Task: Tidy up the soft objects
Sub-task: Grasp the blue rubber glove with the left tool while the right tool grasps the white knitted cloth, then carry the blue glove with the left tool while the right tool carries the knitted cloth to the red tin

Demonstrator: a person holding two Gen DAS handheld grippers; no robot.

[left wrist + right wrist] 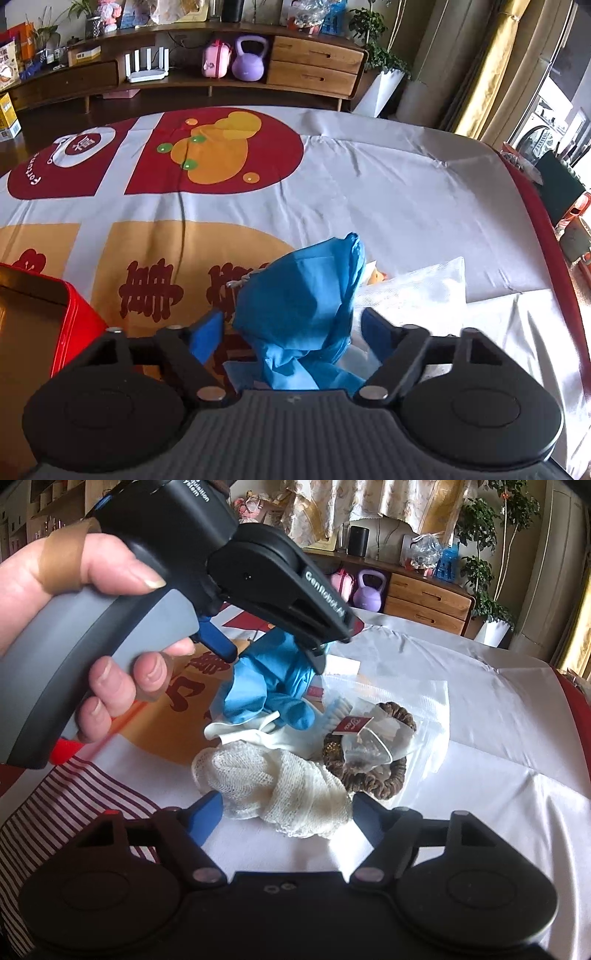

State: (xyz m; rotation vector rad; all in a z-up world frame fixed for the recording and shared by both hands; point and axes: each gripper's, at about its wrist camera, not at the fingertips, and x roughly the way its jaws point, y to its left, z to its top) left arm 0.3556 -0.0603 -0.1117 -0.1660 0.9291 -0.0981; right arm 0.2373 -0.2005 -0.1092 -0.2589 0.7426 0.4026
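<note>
So the whole thing is on a table under a shiny white cloth [388, 192] printed with big red and orange patches, and behind it there's a wooden sideboard [314, 64] with a purple kettlebell [250, 59], a pink toy case and a white router on its shelf, plus potted plants and gold curtains off to the side. Readable writing: "Fortune" curving along a red patch of the cloth, "GenRobot.AI" on the side of the left gripper [273, 653], and the teabag [369, 738] has a red tag that looks like it says "Tea", but it's too small to be sure. The blue glove [306, 295] is crumpled and floppy, sticking up between the left gripper's blue pads, which sit apart on either side of it, so I can't tell if they're actually gripping it. A red tin [48, 314] sits just left of the glove. Right gripper [288, 816] is wide open, nothing in it, hovering over a white mesh pouf [273, 786] that touches a brown scrunchie [373, 775], both near the glove.
</note>
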